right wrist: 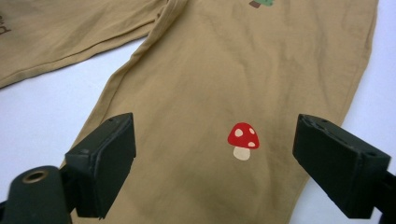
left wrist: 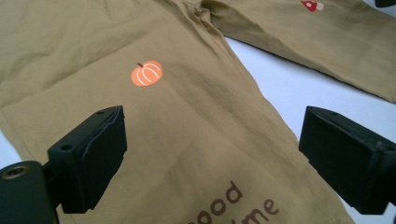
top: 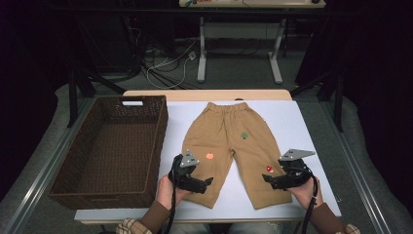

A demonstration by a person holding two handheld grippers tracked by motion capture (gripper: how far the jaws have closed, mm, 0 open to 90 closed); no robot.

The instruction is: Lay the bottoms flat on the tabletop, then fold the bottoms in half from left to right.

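Tan trousers [top: 228, 141] lie flat on the white tabletop [top: 311, 131], waistband at the far side, legs toward the person. Left gripper [top: 207, 184] sits over the lower left leg, jaws wide apart, nothing between them, pumpkin print [left wrist: 146, 73] just ahead. Right gripper [top: 268, 179] is over the lower right leg, jaws also wide apart and empty, mushroom print [right wrist: 243, 140] between them. Wicker basket [top: 104, 185] beside the trousers at left.

Trousers [top: 228, 146] flat on table [top: 302, 126]; basket [top: 112, 151] just left of them.
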